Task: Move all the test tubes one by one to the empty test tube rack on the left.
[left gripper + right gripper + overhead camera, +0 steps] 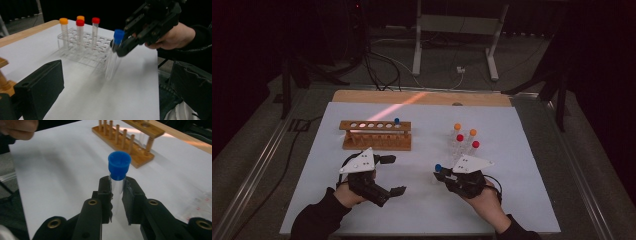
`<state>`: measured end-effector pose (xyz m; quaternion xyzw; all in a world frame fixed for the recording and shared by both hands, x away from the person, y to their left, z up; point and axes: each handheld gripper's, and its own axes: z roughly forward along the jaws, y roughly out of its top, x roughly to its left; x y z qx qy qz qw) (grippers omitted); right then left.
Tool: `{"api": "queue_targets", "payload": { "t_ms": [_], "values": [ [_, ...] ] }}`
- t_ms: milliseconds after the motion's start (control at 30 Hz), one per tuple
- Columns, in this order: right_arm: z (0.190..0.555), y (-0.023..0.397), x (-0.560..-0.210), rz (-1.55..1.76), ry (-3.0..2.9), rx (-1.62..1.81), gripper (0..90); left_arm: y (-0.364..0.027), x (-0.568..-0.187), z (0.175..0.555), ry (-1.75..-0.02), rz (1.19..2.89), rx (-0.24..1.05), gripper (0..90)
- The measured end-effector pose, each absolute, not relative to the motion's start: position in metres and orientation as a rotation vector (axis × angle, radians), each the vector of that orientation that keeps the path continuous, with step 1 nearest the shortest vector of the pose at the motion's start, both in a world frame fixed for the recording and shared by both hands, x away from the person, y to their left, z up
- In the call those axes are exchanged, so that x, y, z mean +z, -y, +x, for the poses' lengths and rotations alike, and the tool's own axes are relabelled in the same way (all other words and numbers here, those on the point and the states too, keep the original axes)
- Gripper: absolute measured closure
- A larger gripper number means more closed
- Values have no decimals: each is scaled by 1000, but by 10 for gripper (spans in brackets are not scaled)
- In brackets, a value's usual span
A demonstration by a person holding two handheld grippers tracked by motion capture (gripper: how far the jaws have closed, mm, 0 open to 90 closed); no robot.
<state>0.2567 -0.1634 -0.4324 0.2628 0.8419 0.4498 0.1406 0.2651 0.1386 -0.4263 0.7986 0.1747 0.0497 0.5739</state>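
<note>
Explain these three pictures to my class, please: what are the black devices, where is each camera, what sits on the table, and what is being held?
A person holds a hand-operated two-jaw clamp in each hand. One camera looks down from above; the other two ride on the clamps. On the white table stand a wooden rack carrying one blue-capped tube, and a clear plastic rack with red- and orange-capped tubes. The right gripper is shut on a blue-capped tube, gripping it just under the cap; the left gripper view shows that tube hanging tilted above the table. The left gripper is open and holds nothing.
</note>
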Motion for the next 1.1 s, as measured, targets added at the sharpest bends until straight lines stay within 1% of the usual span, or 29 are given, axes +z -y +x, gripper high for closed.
{"api": "queue_targets", "payload": {
  "t_ms": [467, 667, 700, 767, 800, 967, 1100],
  "values": [
    [248, 150, -432, 696, -2485, 1332, 772, -117, -419, 272, -358, 1879, 94, 17],
    [246, 149, -431, 685, -2491, 1337, 772, -108, -417, 275, -332, 1877, 96, 74],
    [246, 149, -431, 683, -2493, 1337, 772, -106, -417, 275, -329, 1878, 97, 88],
    [245, 148, -431, 677, -2498, 1334, 772, -103, -416, 276, -322, 1877, 106, 166],
    [245, 147, -432, 675, -2501, 1335, 772, -102, -416, 276, -318, 1883, 109, 171],
    [244, 146, -432, 670, -2506, 1337, 772, -94, -418, 277, -301, 1886, 112, 317],
    [244, 146, -432, 670, -2509, 1339, 772, -89, -419, 275, -277, 1898, 117, 403]
  ]
}}
